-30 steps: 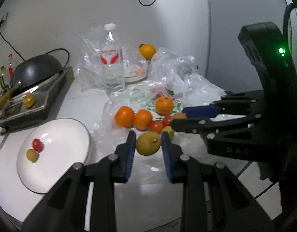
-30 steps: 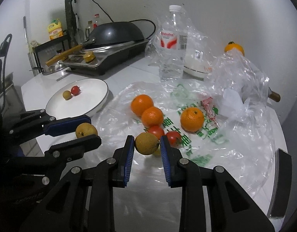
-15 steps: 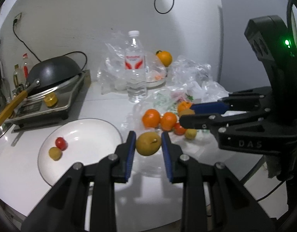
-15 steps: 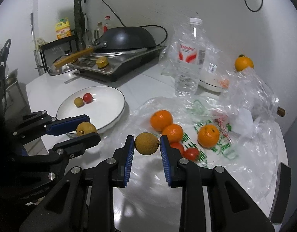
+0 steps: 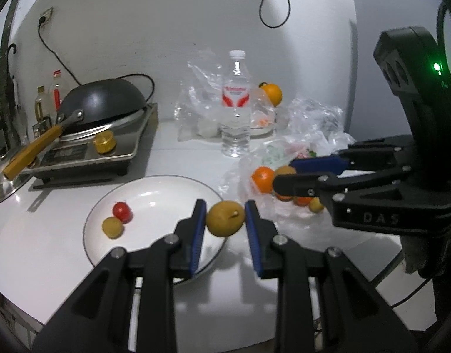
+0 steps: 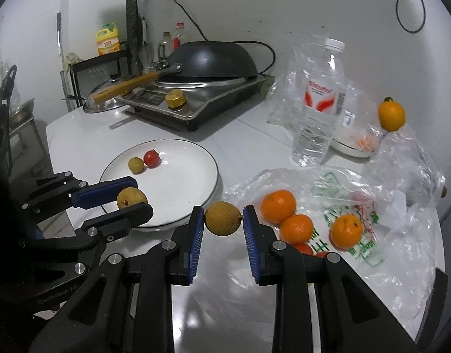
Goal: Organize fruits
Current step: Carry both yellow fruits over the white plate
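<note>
Two brown-yellow fruits are being carried toward one white plate; entries are running largest to smallest.

Table (image 6: 243,135): white top, bearing everything below.

Plastic bag (image 6: 372,206): lying flat at the right, holding the oranges (image 6: 278,201) and small red fruits yet to be sorted.

White plate (image 6: 196,158): sitting left of the bag, already holding a red fruit (image 6: 152,158) touching a small yellow one (image 6: 136,165) at its far left part. Its near and right parts are bare, and seem the best landing spots.

Left gripper (image 5: 225,219): narrowly closed, pinching a yellow fruit (image 5: 225,218), hanging over the plate's near right rim.

Right gripper (image 6: 222,219): equally closed, clamping a rounder brown fruit (image 6: 223,218), hovering just right of the plate above the table.

Handling note: each fruit is looking round and likely to roll, so lowering close to the plate's surface before opening the jaws is advisable, one gripper at a time, keeping the fingers from knocking each other or the pair already resting there.
</note>
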{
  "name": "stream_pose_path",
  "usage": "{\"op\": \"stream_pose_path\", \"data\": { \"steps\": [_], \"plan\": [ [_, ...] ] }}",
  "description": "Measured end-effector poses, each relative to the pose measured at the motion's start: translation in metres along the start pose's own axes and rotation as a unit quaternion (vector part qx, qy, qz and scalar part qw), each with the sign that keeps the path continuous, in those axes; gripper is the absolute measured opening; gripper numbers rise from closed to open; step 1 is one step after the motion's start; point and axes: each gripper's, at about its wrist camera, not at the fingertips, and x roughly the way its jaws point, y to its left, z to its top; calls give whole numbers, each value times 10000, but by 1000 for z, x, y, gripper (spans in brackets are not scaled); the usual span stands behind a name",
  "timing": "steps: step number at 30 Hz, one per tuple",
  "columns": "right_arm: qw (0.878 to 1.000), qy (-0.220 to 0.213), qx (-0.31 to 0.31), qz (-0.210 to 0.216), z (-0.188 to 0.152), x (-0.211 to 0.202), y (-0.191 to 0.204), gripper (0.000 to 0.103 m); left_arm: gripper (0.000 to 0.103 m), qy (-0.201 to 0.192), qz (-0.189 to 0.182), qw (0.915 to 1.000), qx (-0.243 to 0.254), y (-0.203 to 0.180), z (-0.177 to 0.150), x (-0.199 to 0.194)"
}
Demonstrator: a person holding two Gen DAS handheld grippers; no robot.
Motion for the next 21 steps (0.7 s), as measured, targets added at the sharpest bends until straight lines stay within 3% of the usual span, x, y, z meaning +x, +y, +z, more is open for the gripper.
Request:
{"op": "stream_pose_path", "data": {
  "steps": [21],
  "plan": [
    [9994,201,-238,162,27,49,33,29,28,177,676,9969,-372,70,-19,17]
  ]
}}
